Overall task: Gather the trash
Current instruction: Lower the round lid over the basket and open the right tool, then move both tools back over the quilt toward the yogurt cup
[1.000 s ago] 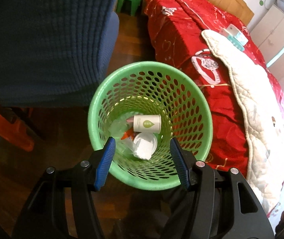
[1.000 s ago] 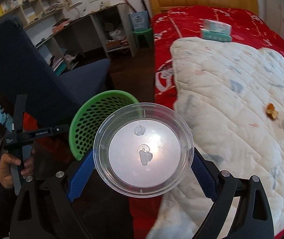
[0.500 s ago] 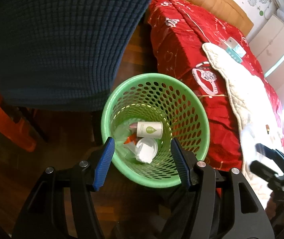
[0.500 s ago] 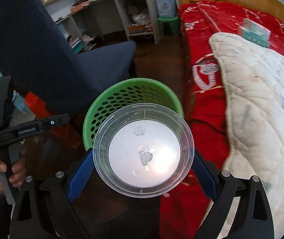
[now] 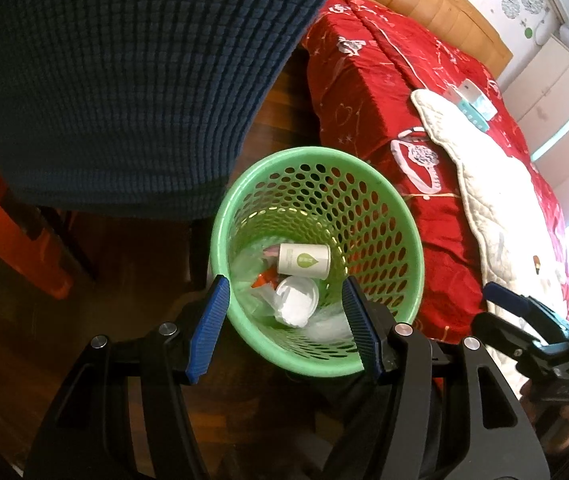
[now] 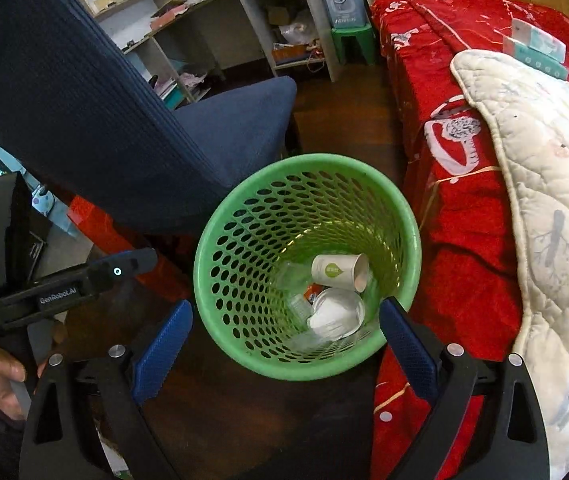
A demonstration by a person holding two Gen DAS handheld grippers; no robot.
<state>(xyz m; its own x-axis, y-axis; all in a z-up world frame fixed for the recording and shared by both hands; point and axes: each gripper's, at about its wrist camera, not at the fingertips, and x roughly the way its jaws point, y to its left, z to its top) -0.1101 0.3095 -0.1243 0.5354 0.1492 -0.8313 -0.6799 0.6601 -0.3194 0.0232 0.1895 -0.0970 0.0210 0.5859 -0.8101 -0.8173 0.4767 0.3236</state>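
A green perforated waste basket [image 5: 380, 200] [image 6: 244, 216] stands on the dark wood floor beside the bed. Inside lie a white paper cup with a green leaf mark [image 5: 304, 260] [image 6: 334, 270], a clear round plastic lid [image 6: 338, 314] [image 5: 296, 300] and other clear wrappers. My left gripper [image 5: 284, 324] is open and empty, hovering above the basket's near rim. My right gripper [image 6: 284, 344] is open wide and empty above the basket; it also shows at the right edge of the left wrist view [image 5: 524, 320].
A navy chair [image 6: 84, 120] [image 5: 124, 80] stands just left of the basket, with an orange stool [image 5: 16, 232] under it. The red bed [image 6: 464, 140] with a white quilt [image 6: 556, 184] is on the right. Tissue packs [image 6: 536, 46] lie on it. Shelves [image 6: 244, 20] stand behind.
My right gripper held the clear round lid between its fingers over the basket. Now its fingers are spread and the lid lies inside the basket. The left gripper drew slightly back.
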